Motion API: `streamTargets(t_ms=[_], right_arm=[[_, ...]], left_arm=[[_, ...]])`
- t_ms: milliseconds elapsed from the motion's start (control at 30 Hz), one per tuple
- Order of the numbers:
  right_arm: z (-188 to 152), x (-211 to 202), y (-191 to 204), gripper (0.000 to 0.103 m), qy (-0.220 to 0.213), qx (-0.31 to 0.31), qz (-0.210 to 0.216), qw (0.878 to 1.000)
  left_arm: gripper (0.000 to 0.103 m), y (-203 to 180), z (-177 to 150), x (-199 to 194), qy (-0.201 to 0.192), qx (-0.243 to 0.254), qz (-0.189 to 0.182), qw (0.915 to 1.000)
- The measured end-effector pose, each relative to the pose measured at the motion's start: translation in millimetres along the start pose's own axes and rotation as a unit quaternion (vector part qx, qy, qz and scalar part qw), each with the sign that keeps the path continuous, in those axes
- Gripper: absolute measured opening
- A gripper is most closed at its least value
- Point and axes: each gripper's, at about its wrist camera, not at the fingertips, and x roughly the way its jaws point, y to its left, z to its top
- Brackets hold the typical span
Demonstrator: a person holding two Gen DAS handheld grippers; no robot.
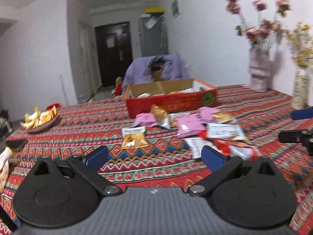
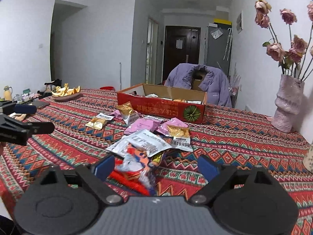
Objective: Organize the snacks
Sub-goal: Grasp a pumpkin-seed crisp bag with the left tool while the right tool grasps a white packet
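Right gripper spread wide over red cartoon-printed snack packet, not clamped; left gripper apart, empty. Light, crinkly, slippery: best pinched at sealed edge.

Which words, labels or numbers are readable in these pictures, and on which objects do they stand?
Red box: large gold Chinese characters, upside down, too blurred to quote.
White-and-gold packet: dark Chinese line, upside down, unreadable.
White packets: small print, blurred.
Door paper: too small.
No text can be quoted.

Glossy foil snack packets lie on woven cloth beside a cardboard box.
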Motion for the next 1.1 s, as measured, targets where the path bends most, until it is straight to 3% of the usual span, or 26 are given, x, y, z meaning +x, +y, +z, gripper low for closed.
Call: streamTargets(t_ms=[67,200,333,500,600,700,767,833,900,1000,1100], right_arm=[[4,16,-5,0.082,0.008,-0.005,0.004,1.0],[13,53,-13,0.08,0.022,-0.007,0.033,0.999],[19,97,-15,0.074,0.051,-0.019,0.058,0.997],[22,137,-10,0.073,0.088,-0.061,0.074,0.992],[25,149,-12,0.073,0.088,-0.062,0.082,0.991],[29,159,-17,0.071,0.089,-0.047,0.08,0.992],[30,165,-19,0.059,0.092,-0.03,0.081,0.992],[29,167,-21,0.057,0.091,-0.015,0.077,0.993],[27,167,-22,0.056,0.089,-0.002,0.073,0.993],[26,166,-23,0.053,0.086,0.013,0.065,0.994],[25,163,-23,0.051,0.083,0.021,0.059,0.995]], left_arm=[[0.103,6,4,17,0.011,-0.01,0.002,0.9999],[0.101,20,13,60,0.027,-0.031,-0.008,0.9991],[0.093,29,19,108,0.053,-0.033,0.004,0.998],[0.093,39,19,154,0.072,-0.031,0.004,0.9969],[0.091,45,18,175,0.087,-0.037,0.001,0.9955],[0.086,50,18,188,0.097,-0.049,0.0,0.9941],[0.082,53,17,193,0.098,-0.058,0.004,0.9935],[0.079,55,17,198,0.098,-0.064,0.005,0.9931],[0.072,55,16,203,0.104,-0.069,0.011,0.9921],[0.053,54,17,208,0.109,-0.066,0.013,0.9917],[0.05,52,16,206,0.109,-0.063,0.016,0.9919]])
